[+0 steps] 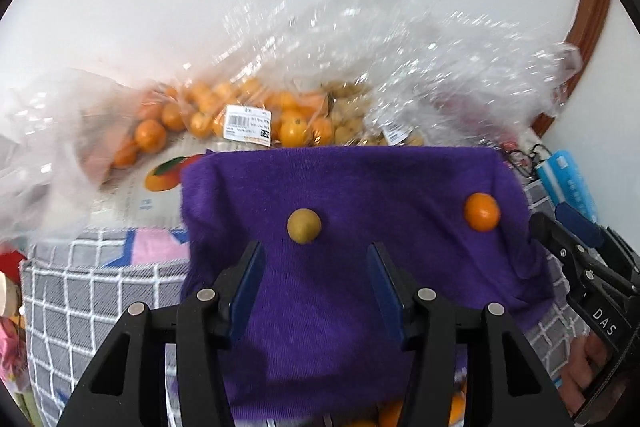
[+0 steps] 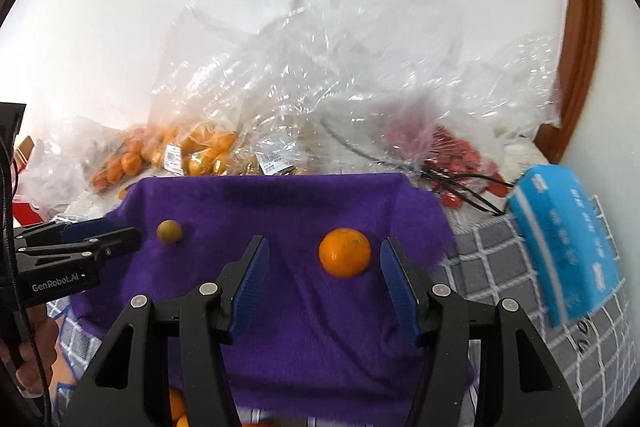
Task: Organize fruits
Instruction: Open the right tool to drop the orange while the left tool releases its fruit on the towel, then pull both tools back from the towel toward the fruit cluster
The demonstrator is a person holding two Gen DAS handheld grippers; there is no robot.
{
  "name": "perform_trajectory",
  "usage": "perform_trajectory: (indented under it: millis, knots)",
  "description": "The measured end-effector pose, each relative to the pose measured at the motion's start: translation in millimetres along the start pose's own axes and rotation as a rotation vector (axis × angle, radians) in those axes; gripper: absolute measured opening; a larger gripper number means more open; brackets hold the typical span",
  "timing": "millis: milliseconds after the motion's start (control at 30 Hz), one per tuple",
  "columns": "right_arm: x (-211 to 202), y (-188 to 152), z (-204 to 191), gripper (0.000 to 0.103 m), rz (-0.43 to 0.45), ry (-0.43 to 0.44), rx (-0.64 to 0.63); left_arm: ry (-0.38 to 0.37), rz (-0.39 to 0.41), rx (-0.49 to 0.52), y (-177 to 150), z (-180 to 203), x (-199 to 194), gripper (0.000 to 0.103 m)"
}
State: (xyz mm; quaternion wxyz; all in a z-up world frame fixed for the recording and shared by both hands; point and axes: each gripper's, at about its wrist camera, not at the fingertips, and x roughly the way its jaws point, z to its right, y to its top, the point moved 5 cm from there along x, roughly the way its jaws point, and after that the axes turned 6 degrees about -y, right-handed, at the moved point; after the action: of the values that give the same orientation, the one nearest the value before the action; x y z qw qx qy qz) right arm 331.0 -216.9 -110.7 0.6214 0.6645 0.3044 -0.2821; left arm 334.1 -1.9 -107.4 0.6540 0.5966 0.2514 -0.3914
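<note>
A purple cloth (image 1: 340, 307) (image 2: 304, 327) is spread in front of both grippers. On it lie a small yellow-green fruit (image 1: 304, 225) (image 2: 169, 231) and an orange (image 1: 482, 211) (image 2: 345, 253), well apart. My left gripper (image 1: 316, 259) is open, the yellow-green fruit just beyond its tips and untouched. My right gripper (image 2: 325, 245) is open too; the orange shows between its fingertips, nearer the right one, with gaps on both sides. Each gripper also appears at the edge of the other's view, the right gripper (image 1: 560, 225) and the left gripper (image 2: 116, 233).
Behind the cloth are crumpled clear plastic bags: one with oranges (image 1: 224, 115) (image 2: 200, 151), one with red fruits (image 2: 452, 151). A blue tissue pack (image 2: 568, 239) lies at the right on a grey checked cover (image 1: 100, 287). More oranges (image 2: 176, 407) peek out below the cloth's near edge.
</note>
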Motion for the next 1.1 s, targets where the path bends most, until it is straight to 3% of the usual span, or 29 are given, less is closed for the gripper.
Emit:
perform_trajectory:
  millis: [233,533,767,1100]
  knots:
    - [-64.2,-15.8,9.9,0.058,0.058,-0.041,0.026,0.006,0.085,0.007,-22.7,11.4,-55.6,0.051]
    - [-115.2,-54.8,8.3,0.058,0.049,0.028,0.044,0.014,0.133,0.011,-69.1,16.7,-98.0,0.051]
    - [-129.4,-90.6,3.7,0.058,0.036,0.041,0.049,0.019,0.12,0.037,-103.4,15.7,-108.2,0.047]
    - [-120.7,-120.2,-3.3,0.058,-0.006,0.07,0.044,0.042,0.116,-0.014,-133.6,-2.8,-110.5,0.047]
